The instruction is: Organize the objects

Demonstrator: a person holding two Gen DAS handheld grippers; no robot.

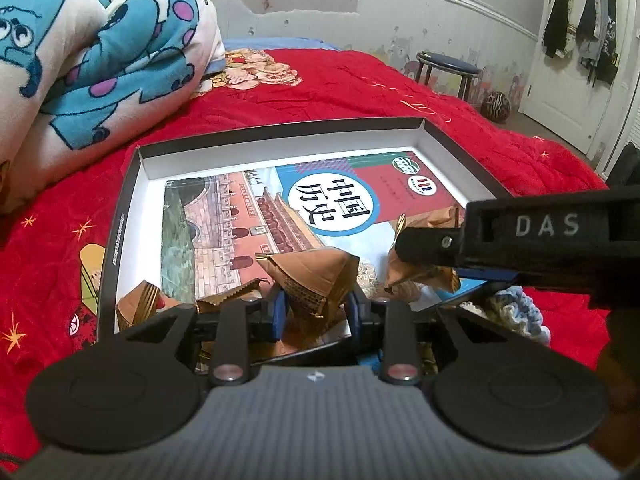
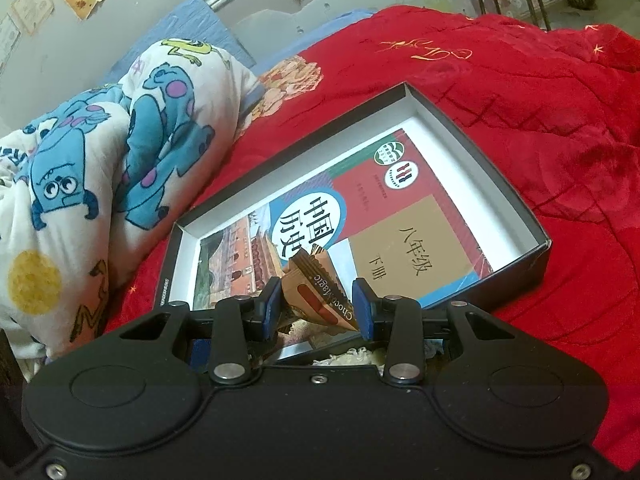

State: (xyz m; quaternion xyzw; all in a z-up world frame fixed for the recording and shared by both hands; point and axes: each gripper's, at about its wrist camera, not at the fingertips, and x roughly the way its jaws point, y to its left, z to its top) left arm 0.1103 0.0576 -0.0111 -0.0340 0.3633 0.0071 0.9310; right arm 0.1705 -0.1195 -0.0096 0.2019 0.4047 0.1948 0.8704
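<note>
A shallow black box (image 1: 132, 168) with white inside lies on the red bedspread and holds a history textbook (image 1: 240, 216). My left gripper (image 1: 318, 310) is shut on a brown snack wrapper (image 1: 316, 276) just above the book's near edge. More brown wrappers (image 1: 138, 304) lie near it. My right gripper (image 2: 318, 308) is shut on a brown Choco Magic wrapper (image 2: 320, 286) over the box's near end; the box (image 2: 472, 152) and book (image 2: 400, 216) show beyond it. Its black body (image 1: 540, 240) enters the left wrist view from the right.
A folded cartoon blanket (image 1: 92, 52) lies left of the box. A pale crocheted item (image 1: 516, 312) sits at the box's near right. A round stool (image 1: 448, 68) and a ball (image 1: 496, 106) stand on the floor past the bed, near a white door (image 1: 576, 60).
</note>
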